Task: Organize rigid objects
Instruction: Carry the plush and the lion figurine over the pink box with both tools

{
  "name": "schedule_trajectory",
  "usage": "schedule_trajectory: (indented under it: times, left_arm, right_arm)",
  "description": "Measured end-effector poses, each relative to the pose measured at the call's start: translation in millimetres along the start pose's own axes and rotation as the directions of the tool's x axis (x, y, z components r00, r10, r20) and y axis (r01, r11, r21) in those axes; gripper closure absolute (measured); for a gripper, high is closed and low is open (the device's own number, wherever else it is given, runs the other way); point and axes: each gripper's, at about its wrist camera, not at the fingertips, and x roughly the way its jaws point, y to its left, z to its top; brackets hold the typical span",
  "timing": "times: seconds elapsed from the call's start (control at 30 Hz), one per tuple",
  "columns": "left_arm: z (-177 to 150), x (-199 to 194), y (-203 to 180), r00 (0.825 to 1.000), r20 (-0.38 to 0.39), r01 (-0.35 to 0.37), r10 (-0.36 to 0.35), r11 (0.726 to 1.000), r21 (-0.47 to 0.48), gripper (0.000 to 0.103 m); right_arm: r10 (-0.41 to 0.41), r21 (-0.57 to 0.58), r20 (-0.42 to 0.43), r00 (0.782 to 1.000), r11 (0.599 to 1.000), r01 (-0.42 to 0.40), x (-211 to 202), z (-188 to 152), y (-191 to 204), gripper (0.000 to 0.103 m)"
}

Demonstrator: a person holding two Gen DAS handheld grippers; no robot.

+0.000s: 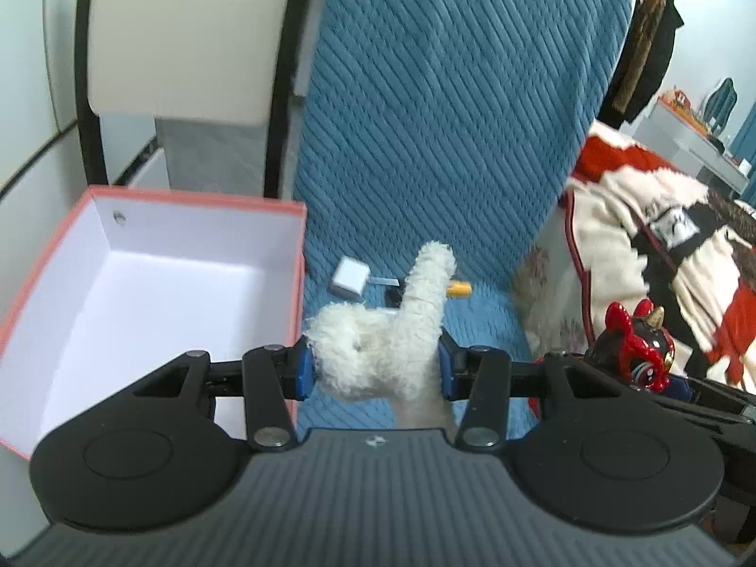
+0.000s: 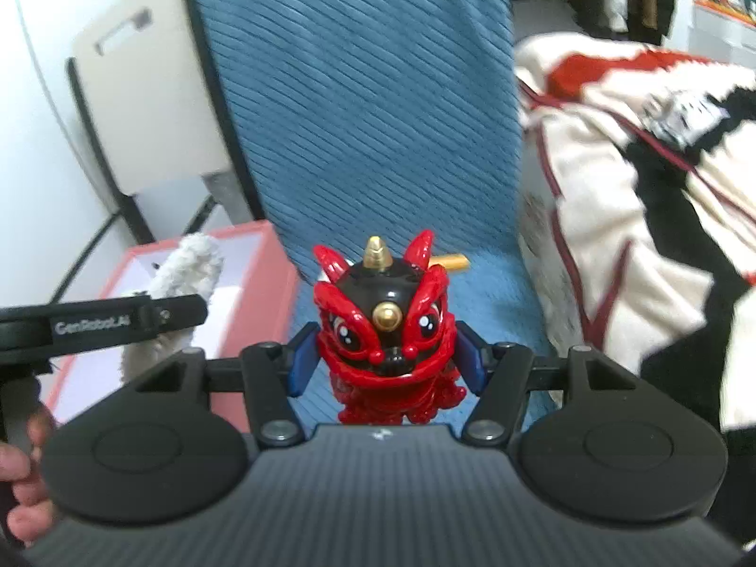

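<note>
My left gripper is shut on a white fluffy plush toy, held above the blue seat just right of an open pink box with a white inside. My right gripper is shut on a red and black lion figurine with a gold horn. The figurine also shows at the right in the left wrist view. The plush and the left gripper show at the left in the right wrist view. A small white cube, a yellow piece and a dark item lie on the seat.
A blue ribbed chair cushion rises behind. A cream, red and black blanket lies to the right. A beige panel with a black frame stands behind the box. A clothes rack is far right.
</note>
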Motion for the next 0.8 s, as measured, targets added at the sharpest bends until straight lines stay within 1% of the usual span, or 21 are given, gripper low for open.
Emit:
schedule_trajectory:
  times: [0.1, 0.27, 0.4, 0.5, 0.6, 0.7, 0.8]
  left_arm:
    - [16.6, -14.6, 11.1, 1.0, 0.027, -0.009, 0.009, 1.0, -0.009, 0.05]
    - [41.3, -38.3, 40.2, 0.995, 0.085, -0.042, 0.046, 0.998, -0.042, 0.05]
    - [55.3, -48.9, 73.6, 0.988, 0.112, -0.1, 0.109, 0.991, -0.088, 0.05]
    - [58.7, -47.0, 99.6, 0.985, 0.102, -0.126, 0.137, 0.986, -0.113, 0.05]
    - [56.1, -38.6, 129.1, 0.983, 0.081, -0.152, 0.165, 0.978, -0.143, 0.05]
    - [49.2, -22.3, 158.1, 0.98, 0.039, -0.186, 0.195, 0.97, -0.157, 0.05]
    - [33.7, -0.2, 190.7, 0.978, -0.023, -0.209, 0.208, 0.96, -0.187, 0.05]
  right_arm:
    - [0.046, -0.026, 0.027, 0.999, 0.999, -0.045, -4.2, 17.7, 20.1, 0.04]
    - [0.14, -0.09, 0.058, 0.988, 0.987, -0.135, -8.6, 39.6, 62.8, 0.04]
    - [0.202, -0.158, 0.046, 0.978, 0.969, -0.192, 2.8, 44.1, 100.7, 0.04]
    - [0.236, -0.166, 0.009, 0.972, 0.959, -0.231, 18.9, 40.7, 123.9, 0.04]
    - [0.248, -0.173, -0.04, 0.968, 0.952, -0.251, 43.8, 32.4, 144.9, 0.04]
    - [0.251, -0.187, -0.095, 0.963, 0.946, -0.265, 73.1, 22.1, 160.1, 0.04]
    - [0.243, -0.189, -0.17, 0.955, 0.943, -0.273, 106.5, 6.8, 171.8, 0.04]
